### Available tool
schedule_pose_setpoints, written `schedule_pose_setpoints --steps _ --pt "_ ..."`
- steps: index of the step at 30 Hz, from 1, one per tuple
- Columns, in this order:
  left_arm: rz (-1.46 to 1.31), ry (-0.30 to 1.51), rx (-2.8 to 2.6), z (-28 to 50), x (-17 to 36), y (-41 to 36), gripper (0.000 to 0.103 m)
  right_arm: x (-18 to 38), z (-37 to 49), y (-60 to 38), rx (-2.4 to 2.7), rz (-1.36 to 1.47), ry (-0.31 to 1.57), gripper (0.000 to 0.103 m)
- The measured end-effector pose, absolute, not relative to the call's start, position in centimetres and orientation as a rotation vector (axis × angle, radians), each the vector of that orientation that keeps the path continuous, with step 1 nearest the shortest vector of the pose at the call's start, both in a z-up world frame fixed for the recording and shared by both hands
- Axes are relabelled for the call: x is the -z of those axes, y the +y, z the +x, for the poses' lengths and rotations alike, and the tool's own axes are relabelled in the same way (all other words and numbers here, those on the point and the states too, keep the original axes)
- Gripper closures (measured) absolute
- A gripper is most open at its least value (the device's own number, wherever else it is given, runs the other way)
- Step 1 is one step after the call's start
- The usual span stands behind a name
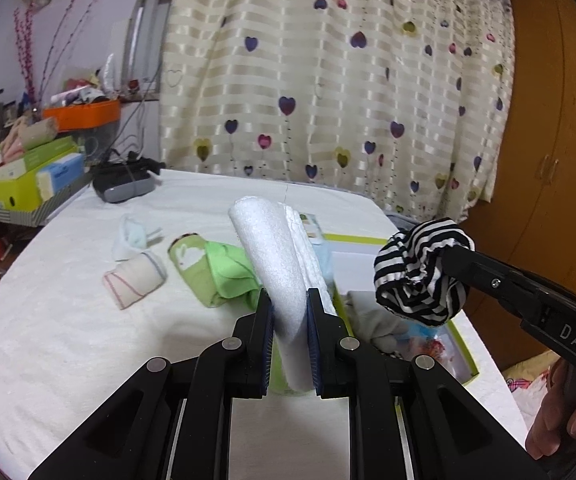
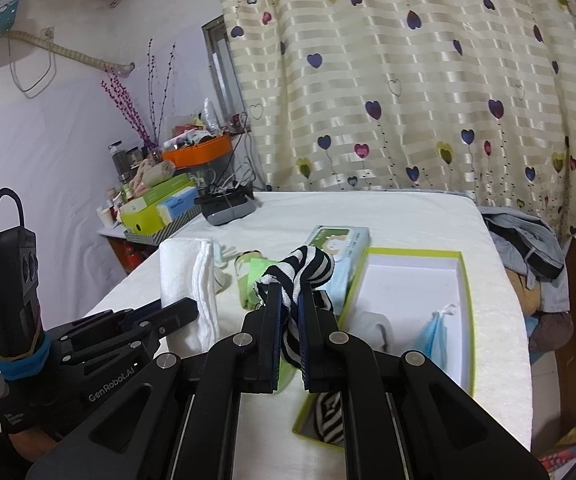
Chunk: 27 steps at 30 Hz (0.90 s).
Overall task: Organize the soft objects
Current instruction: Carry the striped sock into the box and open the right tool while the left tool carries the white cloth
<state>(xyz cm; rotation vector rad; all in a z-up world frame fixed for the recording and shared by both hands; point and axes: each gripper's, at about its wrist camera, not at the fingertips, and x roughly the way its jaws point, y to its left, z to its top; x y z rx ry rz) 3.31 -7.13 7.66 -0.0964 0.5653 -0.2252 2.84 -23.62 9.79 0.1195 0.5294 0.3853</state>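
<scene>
Tools are both gripping: the left tool (image 1: 289, 300) is clamping a folded white towel (image 1: 272, 256), the right tool (image 2: 288, 300) a striped sock (image 2: 307, 270). Ahead of the right tool, a green-rimmed box (image 2: 465, 280) is lying open near the table (image 1: 68, 320) edge.

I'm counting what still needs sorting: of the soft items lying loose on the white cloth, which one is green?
The green folded cloth with a white cloud print, lying beside the cream roll with pink stitching and the white-and-blue sock.
</scene>
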Motion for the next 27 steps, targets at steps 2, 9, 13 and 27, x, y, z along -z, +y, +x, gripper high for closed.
schedule_pose_setpoints --steps 2,9,13,27 --pt "-0.088 0.567 0.239 3.4 -7.7 -7.7 0.089 -9.8 2.8 -23.9 -0.379 0.124 0.529 0.095" --pt "-0.063 0.586 0.281 4.1 -7.4 -9.9 0.089 -9.2 3.2 -25.4 -0.354 0.145 0.539 0.095" --pt "-0.054 0.595 0.311 4.6 -7.2 -10.9 0.089 -8.9 3.5 -26.6 -0.333 0.159 0.543 0.095" --pt "-0.029 0.639 0.39 6.2 -5.9 -14.2 0.089 -7.1 5.1 -31.8 -0.224 0.232 0.571 0.095"
